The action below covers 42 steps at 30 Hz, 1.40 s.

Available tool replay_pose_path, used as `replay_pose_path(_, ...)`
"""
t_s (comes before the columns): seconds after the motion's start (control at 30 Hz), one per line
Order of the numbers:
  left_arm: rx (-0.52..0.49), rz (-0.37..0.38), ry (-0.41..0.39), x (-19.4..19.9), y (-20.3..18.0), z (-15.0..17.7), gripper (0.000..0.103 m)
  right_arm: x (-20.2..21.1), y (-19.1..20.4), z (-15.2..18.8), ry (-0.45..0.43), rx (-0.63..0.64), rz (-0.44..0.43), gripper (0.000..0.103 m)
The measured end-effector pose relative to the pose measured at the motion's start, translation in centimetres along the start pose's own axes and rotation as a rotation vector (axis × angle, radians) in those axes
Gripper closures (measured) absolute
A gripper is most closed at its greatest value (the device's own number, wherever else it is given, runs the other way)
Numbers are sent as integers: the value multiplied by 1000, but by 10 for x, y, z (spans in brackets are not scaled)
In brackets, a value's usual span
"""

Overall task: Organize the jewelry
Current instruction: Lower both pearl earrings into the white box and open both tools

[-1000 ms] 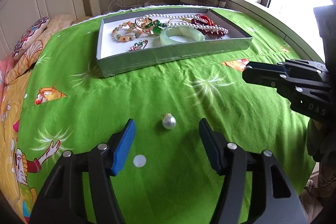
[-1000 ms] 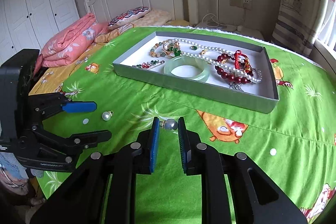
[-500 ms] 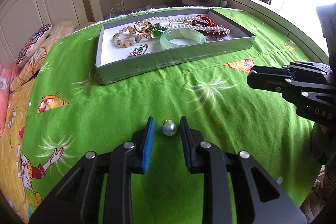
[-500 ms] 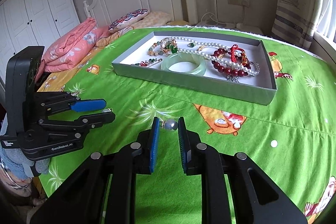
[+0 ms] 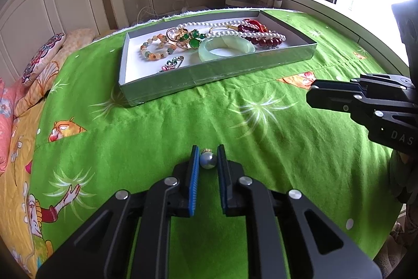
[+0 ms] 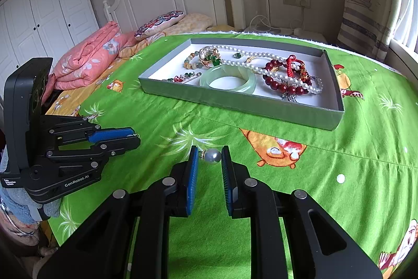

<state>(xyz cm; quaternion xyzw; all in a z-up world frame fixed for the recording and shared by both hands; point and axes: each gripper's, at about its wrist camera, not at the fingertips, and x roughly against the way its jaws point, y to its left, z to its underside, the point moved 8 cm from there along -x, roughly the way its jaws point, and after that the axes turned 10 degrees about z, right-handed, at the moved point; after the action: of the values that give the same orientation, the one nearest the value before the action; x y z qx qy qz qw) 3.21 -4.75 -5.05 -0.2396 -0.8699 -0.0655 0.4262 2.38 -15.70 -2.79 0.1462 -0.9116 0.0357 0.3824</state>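
My left gripper [image 5: 208, 158] is shut on a pearl earring [image 5: 208, 160] just above the green bedspread. My right gripper [image 6: 210, 156] is shut on a second pearl earring [image 6: 212, 156] in the same way. Each gripper shows in the other's view: the left gripper [image 6: 130, 137] at the left, the right gripper [image 5: 317, 96] at the right. A grey jewelry tray [image 5: 216, 75] [image 6: 243, 106] lies farther back on the bed. It holds a jade bangle [image 6: 227, 79], a pearl necklace [image 6: 261, 62], a red bead bracelet [image 6: 282, 85], a pastel bead bracelet [image 5: 154, 49] and a brooch [image 5: 172, 63].
The green bedspread [image 5: 156, 127] covers the bed. Pillows and a folded pink quilt [image 6: 88, 56] lie at the headboard side. A window ledge [image 5: 339, 15] runs along the far right. The bed edge drops off at the near right.
My left gripper closed from wide open onto the pearl earring and lifted it slightly. My right gripper kept its grip on the other earring.
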Motion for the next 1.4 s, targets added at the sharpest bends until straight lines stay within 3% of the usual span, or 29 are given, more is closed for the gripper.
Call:
replay_pose_path(0.5, -21, -35, -30, 5, -3, -7, 90, 5, -5, -2, -22, -24, -3, 86)
replay_pose_path(0.77, -17, -27, -93, 7, -5, -45, 90, 9, -12, -21, -74, -40, 7, 86)
replay_pose_path(1.1, 74, 63, -149, -14, 2, -108, 90, -11, -23, -62, -109, -71, 22, 86)
replay_pose_path(1.3, 186, 214, -169, -32, 9, -134, 90, -34, -26, -76, -101, -58, 49, 86)
replay_pose_path(1.4, 213, 236, -168, -41, 12, -143, 90, -48, -24, -80, -81, -34, 57, 86)
